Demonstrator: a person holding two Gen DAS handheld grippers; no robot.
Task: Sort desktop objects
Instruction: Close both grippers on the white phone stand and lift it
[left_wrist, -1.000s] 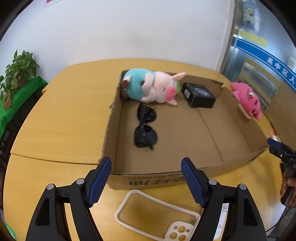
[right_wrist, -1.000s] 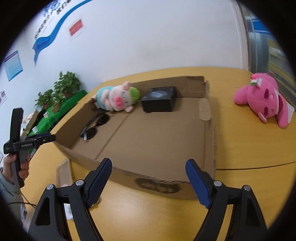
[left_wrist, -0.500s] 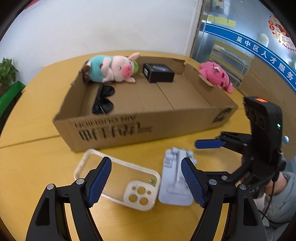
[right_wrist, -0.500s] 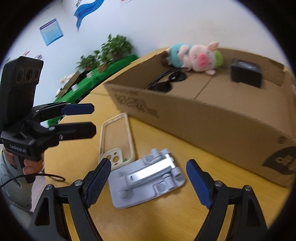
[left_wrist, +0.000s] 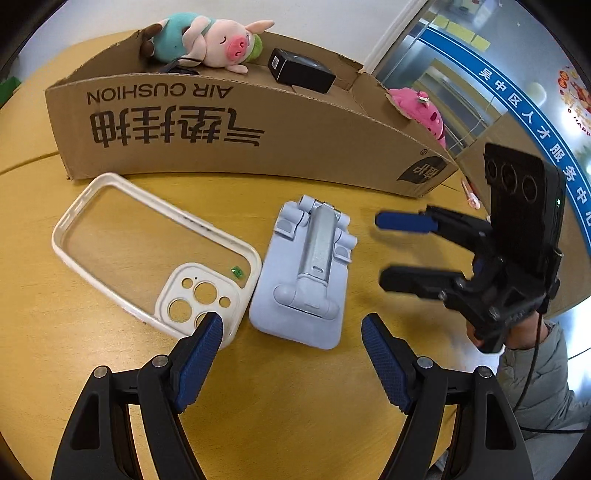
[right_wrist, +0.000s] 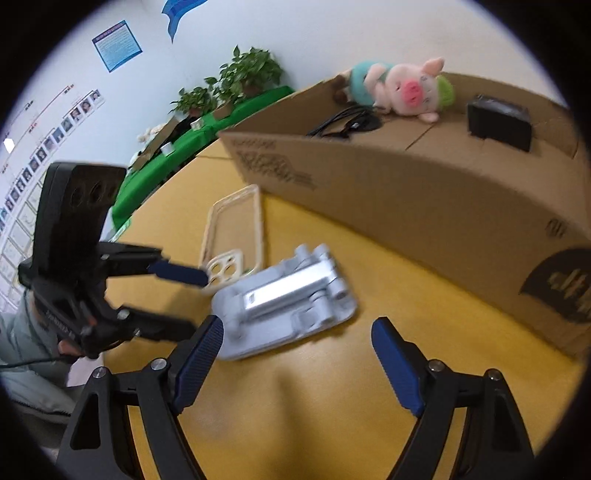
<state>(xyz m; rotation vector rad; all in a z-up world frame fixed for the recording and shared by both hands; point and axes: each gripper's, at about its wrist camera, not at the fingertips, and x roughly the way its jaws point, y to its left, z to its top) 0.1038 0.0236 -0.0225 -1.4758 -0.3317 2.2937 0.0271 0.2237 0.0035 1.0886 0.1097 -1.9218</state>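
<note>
A pale blue folded phone stand (left_wrist: 303, 273) lies on the yellow table, next to a clear phone case (left_wrist: 155, 254) on its left. Behind them stands a cardboard box (left_wrist: 236, 125) holding a pig plush (left_wrist: 210, 44), a black box (left_wrist: 299, 70) and sunglasses (right_wrist: 347, 122). My left gripper (left_wrist: 291, 332) is open just short of the stand. My right gripper (right_wrist: 295, 332) is open beside the stand (right_wrist: 284, 299); it shows in the left wrist view (left_wrist: 399, 247). The case shows in the right wrist view (right_wrist: 236, 232).
A pink plush (left_wrist: 421, 114) lies on the table beyond the box's right end. Green-covered shelving with potted plants (right_wrist: 236, 81) stands behind the table. A person's hand (left_wrist: 517, 332) holds the right gripper.
Both grippers dropped from above the box to the table in front of it and closed in on the phone stand. Both stayed open.
</note>
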